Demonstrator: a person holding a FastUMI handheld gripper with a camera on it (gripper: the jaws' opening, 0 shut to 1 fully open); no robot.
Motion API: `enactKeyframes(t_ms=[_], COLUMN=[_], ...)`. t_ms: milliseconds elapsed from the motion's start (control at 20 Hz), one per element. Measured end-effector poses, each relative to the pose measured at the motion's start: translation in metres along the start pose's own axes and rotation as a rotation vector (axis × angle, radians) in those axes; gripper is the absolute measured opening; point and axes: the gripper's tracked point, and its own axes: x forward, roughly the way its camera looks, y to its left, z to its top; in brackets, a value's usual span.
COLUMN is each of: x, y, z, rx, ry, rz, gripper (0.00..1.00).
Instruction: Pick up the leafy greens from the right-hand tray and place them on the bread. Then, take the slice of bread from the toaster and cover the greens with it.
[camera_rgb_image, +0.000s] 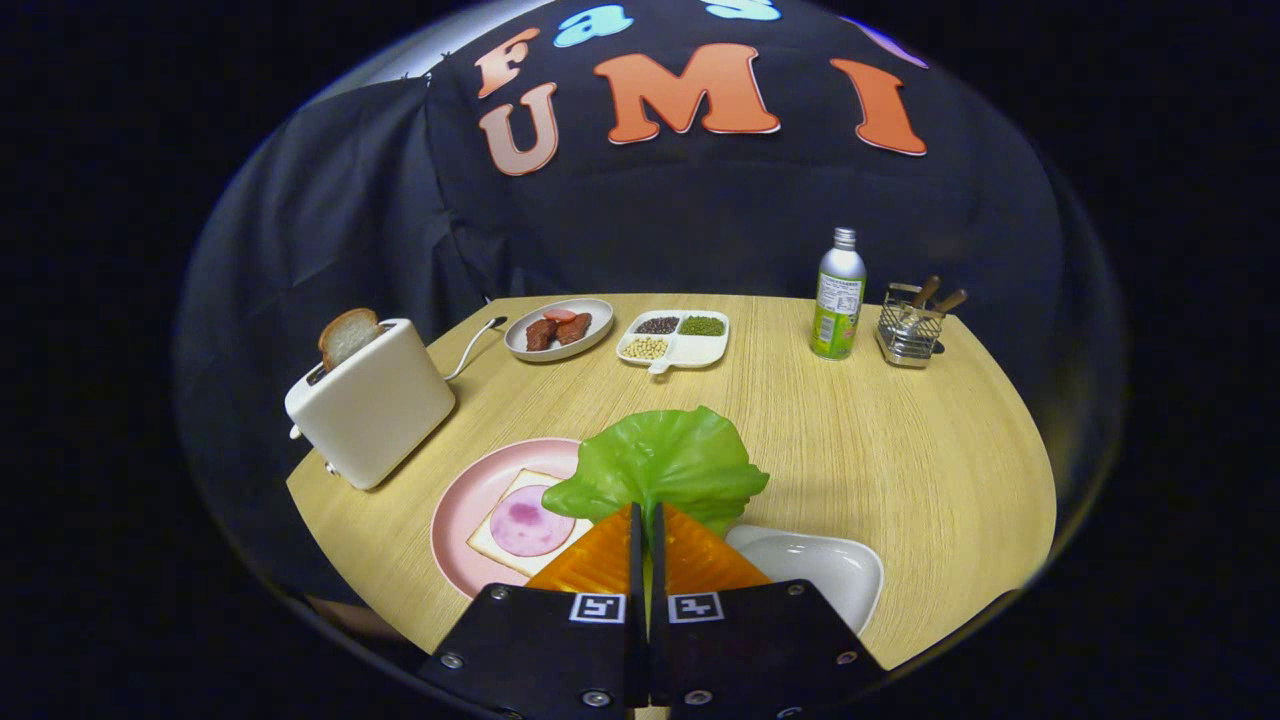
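Fingers (632, 545) are pinching the stem of the leafy greens (665, 462), holding the leaf up over the table (900, 450) — the pickup looks done. Going left to right: the toaster (372, 408) is holding its slice of bread (348, 335), not yet taken; the pink plate (462, 500) is carrying the bread (500, 540) topped with a ham slice (525, 527), waiting for the leaf; the right-hand tray (830, 565) is lying beside the gripper (645, 520) — placing and covering remain

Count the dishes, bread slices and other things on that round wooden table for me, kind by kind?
Dishes: 4 (pink round plate, white tray, grey oval plate, white divided dish)
Bread slices: 2 (in white toaster, ham-topped slice)
Green lettuce leaf, pinched in the gripper: 1
Toaster: 1
Green bottle: 1
Wire cutlery basket: 1
Total: 10
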Motion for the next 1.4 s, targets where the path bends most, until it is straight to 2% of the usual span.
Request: enactKeyframes(t_ms=[600,1000,1400], x=[0.034,0.054,0.067], y=[0.069,0.098,0.105], z=[-0.002,-0.018,-0.031], rx=[-0.062,-0.087,-0.095], ry=[0.041,0.101,0.153], rz=[0.148,0.205,0.22], gripper=[0.02,0.02,0.03])
